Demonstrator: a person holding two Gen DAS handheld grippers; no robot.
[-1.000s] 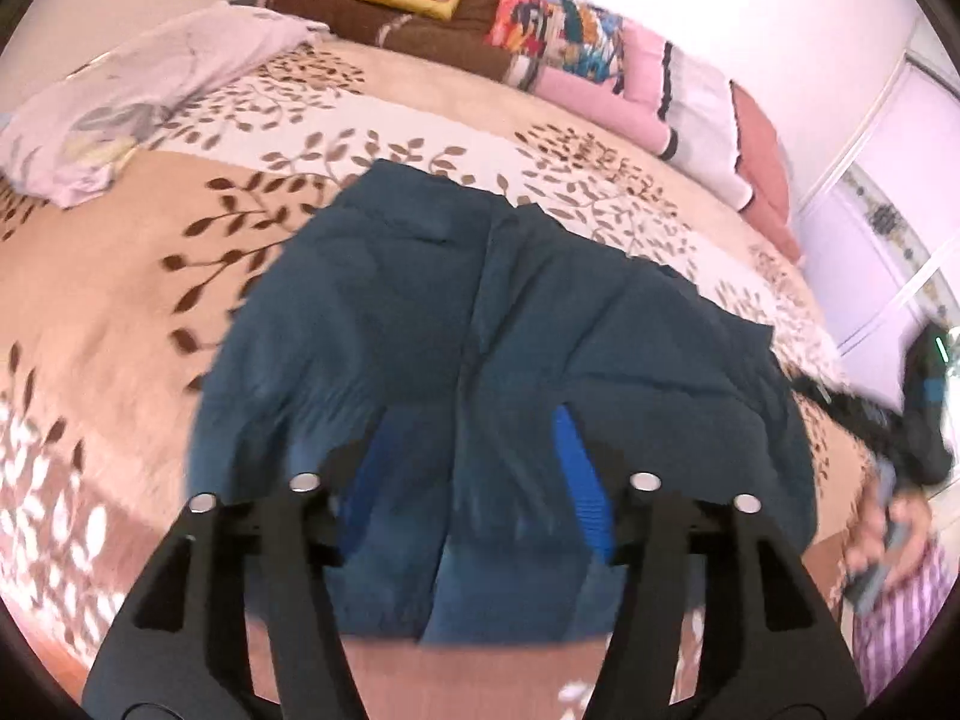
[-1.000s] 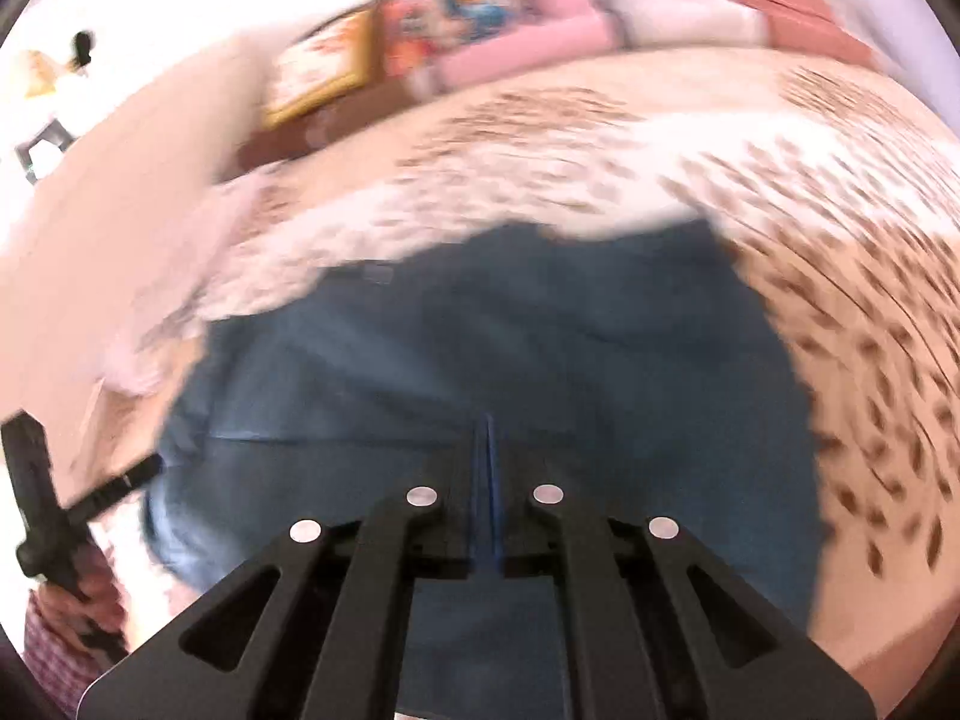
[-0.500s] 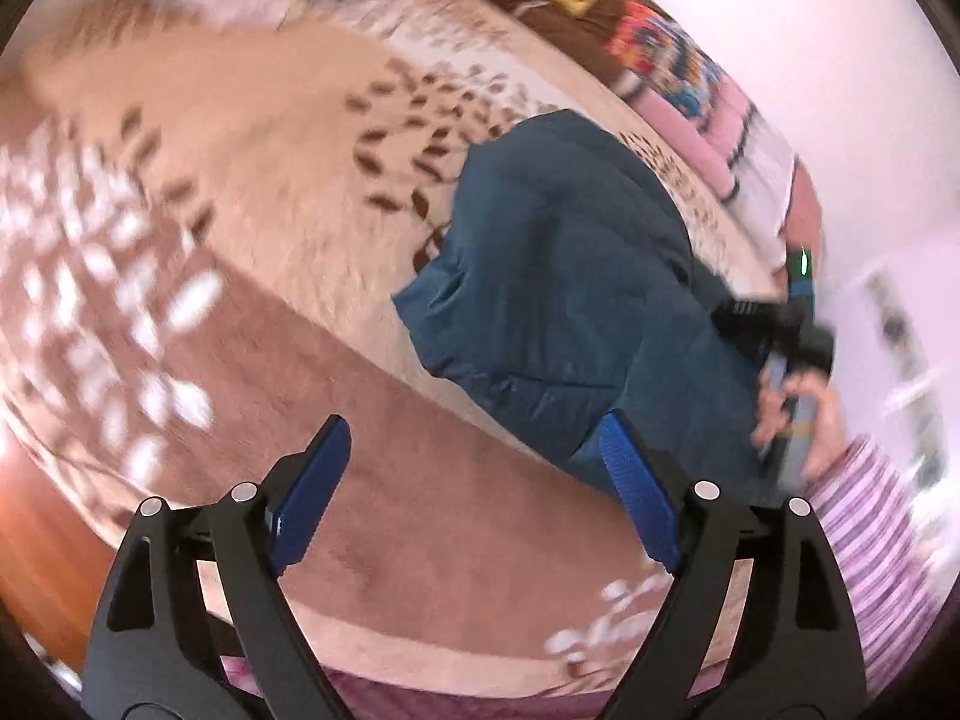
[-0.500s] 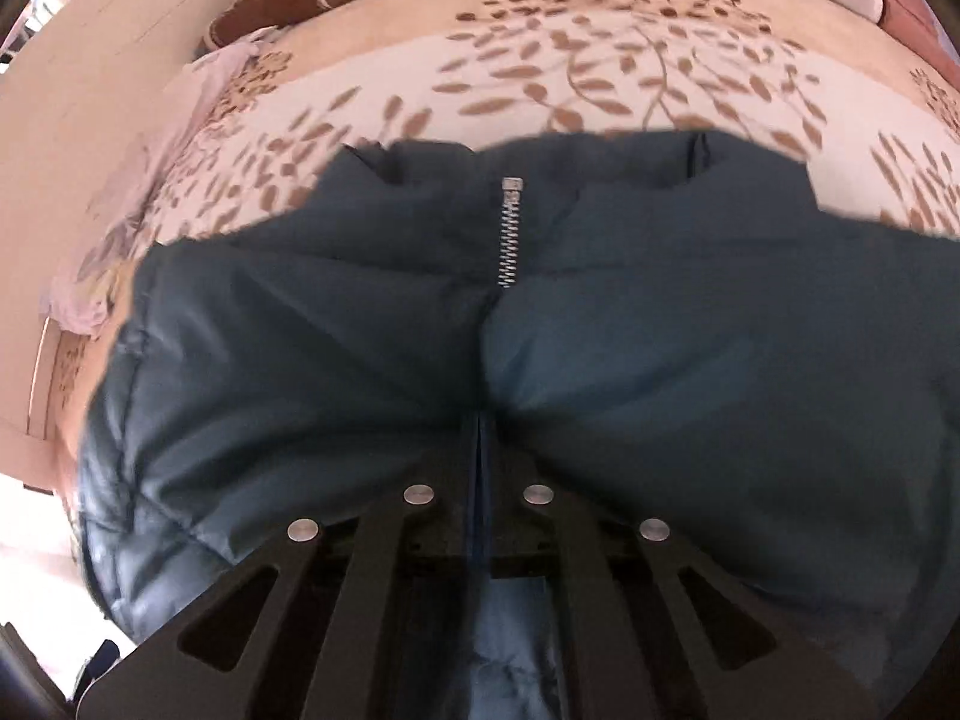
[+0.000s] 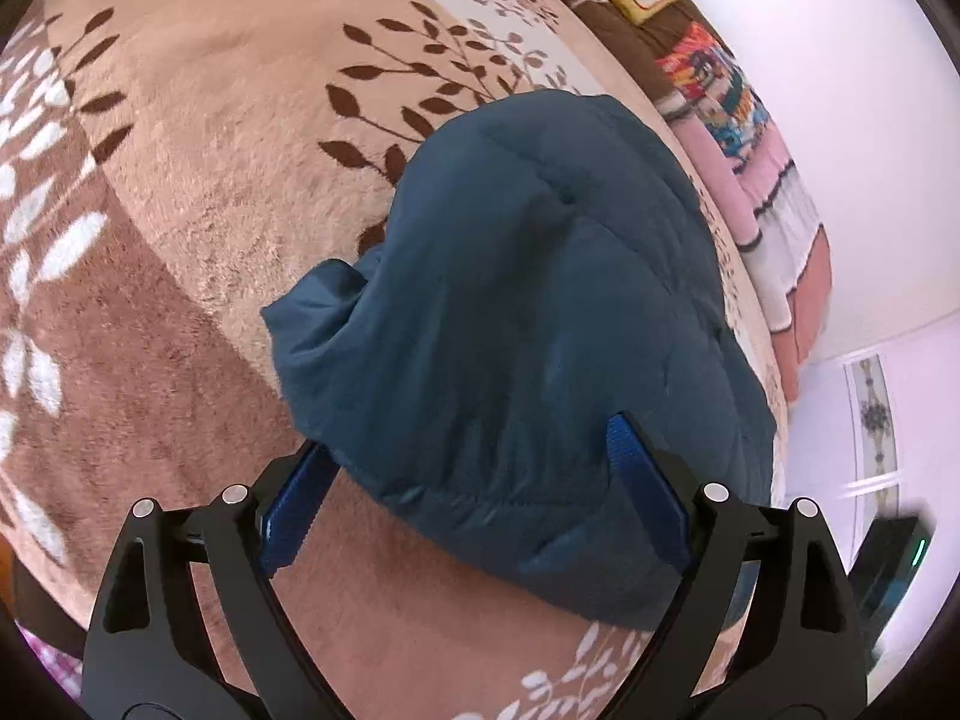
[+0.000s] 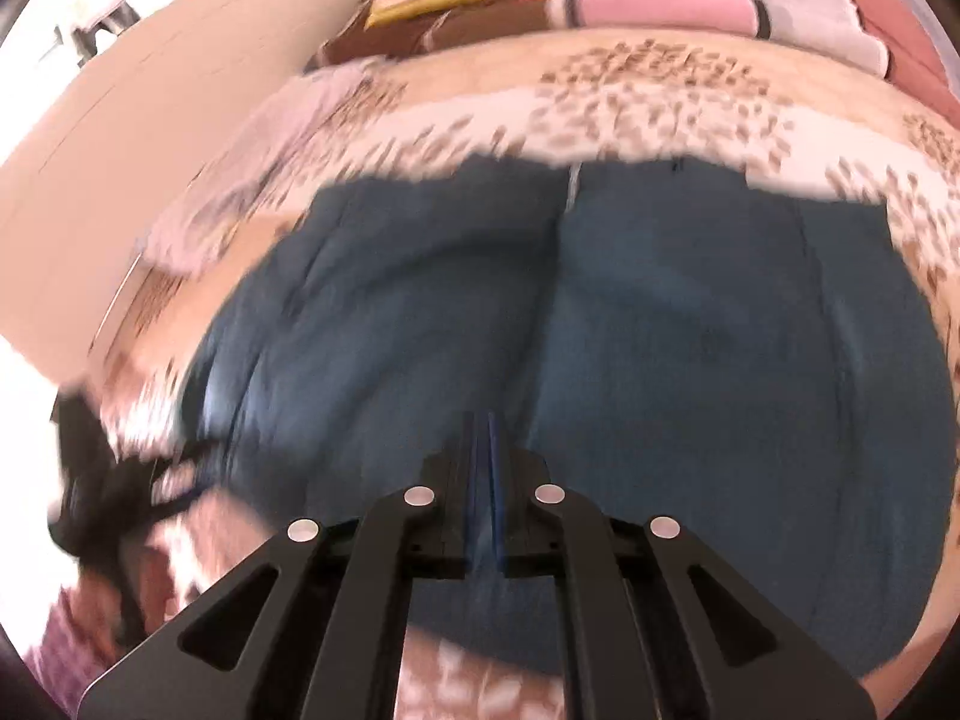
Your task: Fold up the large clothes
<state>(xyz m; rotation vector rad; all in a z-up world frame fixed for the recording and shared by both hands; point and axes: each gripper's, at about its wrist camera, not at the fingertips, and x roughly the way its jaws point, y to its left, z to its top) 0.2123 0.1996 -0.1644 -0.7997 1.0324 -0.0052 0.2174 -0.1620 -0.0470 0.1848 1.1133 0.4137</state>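
Observation:
A dark blue padded jacket (image 5: 540, 300) lies folded on the leaf-patterned blanket (image 5: 210, 180). My left gripper (image 5: 465, 438) stands wide open, its blue pads (image 5: 294, 504) on either side of the jacket's near corner without pressing it. In the right wrist view the jacket (image 6: 690, 330) fills the middle, zip line running up its centre. My right gripper (image 6: 483, 420) hovers over its near edge with the jaws a thin slit apart and opening; motion blur hides whether any fabric sits between them. The left gripper (image 6: 102, 480) shows as a black blur at the jacket's left corner.
Cushions and folded pink bedding (image 6: 660, 0) line the head of the bed. A pale lilac garment (image 6: 252, 180) lies crumpled at the far left. A beige panel (image 6: 120, 150) borders the bed's left side. The black right gripper (image 5: 894, 558) shows at the left wrist view's right edge.
My left gripper has spread wide, swung off the jacket's middle, rolled and sunk to its near left corner. My right gripper has pulled back across the jacket, its pads now a slit apart.

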